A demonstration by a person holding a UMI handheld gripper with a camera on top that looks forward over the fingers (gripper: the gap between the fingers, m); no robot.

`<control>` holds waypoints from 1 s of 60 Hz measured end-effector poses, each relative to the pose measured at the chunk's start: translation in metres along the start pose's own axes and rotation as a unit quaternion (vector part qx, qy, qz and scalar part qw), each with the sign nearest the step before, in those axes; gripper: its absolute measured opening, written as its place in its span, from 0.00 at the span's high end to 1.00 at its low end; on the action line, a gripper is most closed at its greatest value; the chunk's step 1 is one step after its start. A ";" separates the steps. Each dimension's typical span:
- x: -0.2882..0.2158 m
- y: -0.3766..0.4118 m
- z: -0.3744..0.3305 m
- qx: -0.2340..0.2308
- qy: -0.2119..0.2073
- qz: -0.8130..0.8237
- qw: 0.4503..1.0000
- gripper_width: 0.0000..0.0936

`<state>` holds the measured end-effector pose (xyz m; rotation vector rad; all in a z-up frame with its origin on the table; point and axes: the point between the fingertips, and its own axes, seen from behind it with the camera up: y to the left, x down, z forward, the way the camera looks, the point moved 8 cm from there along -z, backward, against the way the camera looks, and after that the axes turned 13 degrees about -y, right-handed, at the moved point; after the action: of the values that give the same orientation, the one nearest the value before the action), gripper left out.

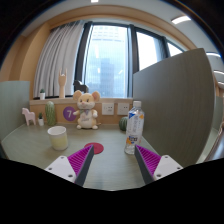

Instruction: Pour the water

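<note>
A clear water bottle [133,130] with a blue and orange label and a white cap stands upright on the table [110,165], just beyond my right finger. A pale yellow-green cup [58,137] stands to the left, beyond my left finger. A round pink coaster [82,152] lies flat between the cup and the bottle, just ahead of my left finger. My gripper [112,165] is open and empty, its magenta pads [85,162] wide apart, with only bare table between them.
A plush mouse [86,110] sits on a wooden shelf [50,106] at the back, with small figurines beside it. A grey partition [178,100] stands at the right, close behind the bottle. A window is behind the shelf.
</note>
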<state>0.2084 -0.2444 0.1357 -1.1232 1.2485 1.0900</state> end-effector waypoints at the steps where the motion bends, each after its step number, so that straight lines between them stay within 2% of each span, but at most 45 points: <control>1: -0.002 -0.002 0.003 0.008 -0.001 0.002 1.000 0.11; 9: -0.015 -0.006 0.038 0.047 -0.007 0.008 0.999 0.11; 20: -0.026 0.017 0.106 0.077 -0.016 0.014 0.997 0.11; 25: -0.025 0.034 0.134 0.078 -0.014 0.014 0.997 0.11; 31: -0.029 0.063 0.164 0.067 -0.028 0.012 0.997 0.16; 34: -0.029 0.079 0.176 0.064 -0.028 0.011 0.997 0.23; 38: -0.031 0.098 0.188 0.060 -0.030 0.007 0.998 0.40; 52: -0.054 0.153 0.229 0.074 -0.047 0.019 0.996 0.63; 60: -0.066 0.169 0.236 0.082 -0.038 0.018 0.996 0.63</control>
<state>0.0707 0.0118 0.1975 -0.9301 1.2772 1.0280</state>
